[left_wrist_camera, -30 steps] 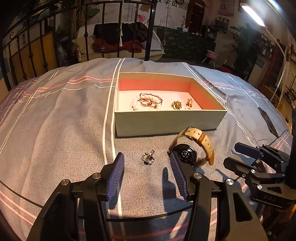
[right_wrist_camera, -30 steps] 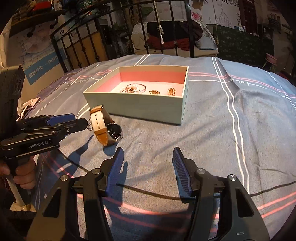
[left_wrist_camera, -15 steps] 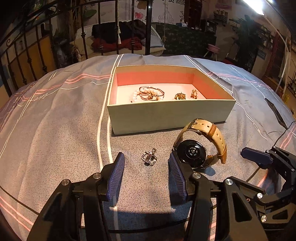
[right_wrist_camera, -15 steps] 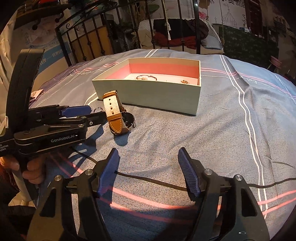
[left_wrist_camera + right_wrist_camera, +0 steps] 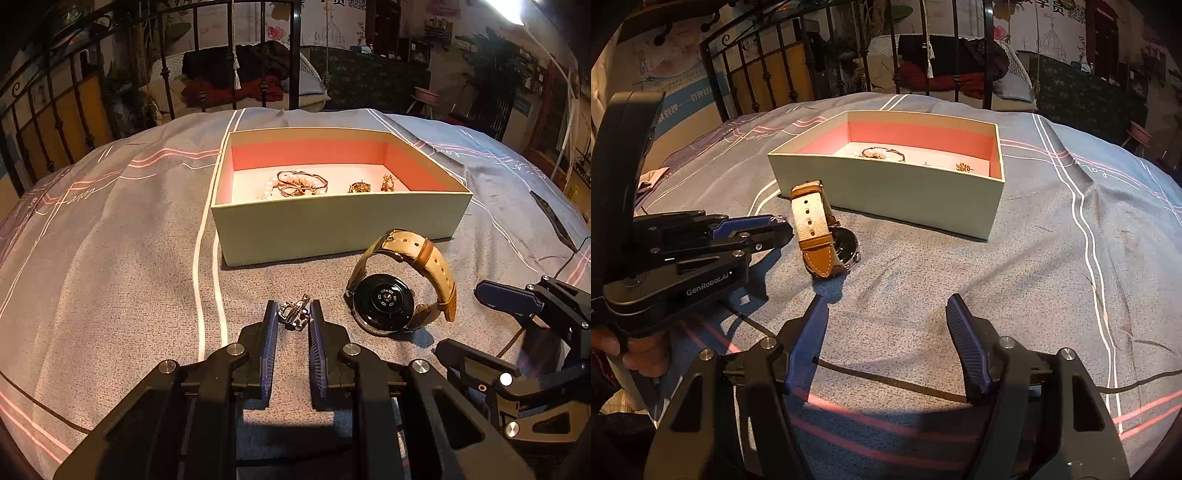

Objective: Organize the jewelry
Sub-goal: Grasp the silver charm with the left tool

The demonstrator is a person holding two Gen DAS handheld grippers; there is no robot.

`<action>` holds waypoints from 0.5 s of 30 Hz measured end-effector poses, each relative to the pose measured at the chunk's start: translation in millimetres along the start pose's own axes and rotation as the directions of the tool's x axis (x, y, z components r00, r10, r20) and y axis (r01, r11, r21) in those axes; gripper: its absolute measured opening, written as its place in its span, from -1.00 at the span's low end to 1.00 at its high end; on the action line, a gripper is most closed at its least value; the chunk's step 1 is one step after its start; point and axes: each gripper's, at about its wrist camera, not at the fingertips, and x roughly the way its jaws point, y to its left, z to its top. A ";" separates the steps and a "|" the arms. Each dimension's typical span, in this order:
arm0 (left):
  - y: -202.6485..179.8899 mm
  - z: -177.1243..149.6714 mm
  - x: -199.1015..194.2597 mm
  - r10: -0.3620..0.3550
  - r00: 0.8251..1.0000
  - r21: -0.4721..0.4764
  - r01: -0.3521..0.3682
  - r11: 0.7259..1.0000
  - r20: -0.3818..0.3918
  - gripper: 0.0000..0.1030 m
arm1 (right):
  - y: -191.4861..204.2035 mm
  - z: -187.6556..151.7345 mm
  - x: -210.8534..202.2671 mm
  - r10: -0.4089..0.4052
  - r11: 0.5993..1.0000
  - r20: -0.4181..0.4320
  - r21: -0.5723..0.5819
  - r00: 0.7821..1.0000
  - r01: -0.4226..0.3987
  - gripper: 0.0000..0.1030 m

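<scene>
A small silver trinket (image 5: 293,315) lies on the grey bedspread. My left gripper (image 5: 293,314) has its jaws closing on it, and both blue pads touch its sides. To its right lies a watch (image 5: 384,306) with a tan strap, dial down. Behind stands an open pale box (image 5: 332,229) with a pink lining. It holds a pearl bracelet (image 5: 295,184) and two gold earrings (image 5: 360,187). My right gripper (image 5: 886,299) hovers open over bare bedspread, with the watch (image 5: 827,236) ahead to its left and the box (image 5: 886,188) beyond. The left gripper (image 5: 775,227) hides the trinket in the right wrist view.
An iron bed rail (image 5: 170,92) rises behind the box, with clothes piled past it. A black cable (image 5: 886,380) crosses the bedspread near my right gripper. A person's hand (image 5: 639,354) grips the left tool's handle. The right gripper (image 5: 460,317) sits just right of the watch.
The left jaws have drawn in from wide apart until they flank and touch the silver trinket. The right jaws have spread a little wider. The watch and box have not moved.
</scene>
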 end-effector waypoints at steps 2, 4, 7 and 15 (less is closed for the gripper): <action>2.9 -0.3 0.1 -0.015 1.000 -0.013 0.015 1.000 0.001 -0.67 | -2.4 4.4 2.9 -0.008 1.000 -0.005 0.010 1.000 0.008 0.30; 5.3 -1.1 0.6 -0.028 1.000 -0.029 0.028 0.999 0.004 -0.67 | -3.6 8.0 7.2 -0.017 1.000 -0.019 0.017 1.000 0.017 0.30; 6.9 -2.8 0.5 -0.039 0.999 -0.046 0.040 0.998 0.017 -0.67 | -2.4 13.5 14.1 -0.046 0.999 -0.052 0.015 0.998 0.046 0.30; 1.6 -4.3 -0.2 -0.010 1.000 -0.019 0.010 1.000 0.026 -0.66 | -2.0 18.8 16.0 -0.089 0.996 -0.057 0.002 0.994 0.089 -0.02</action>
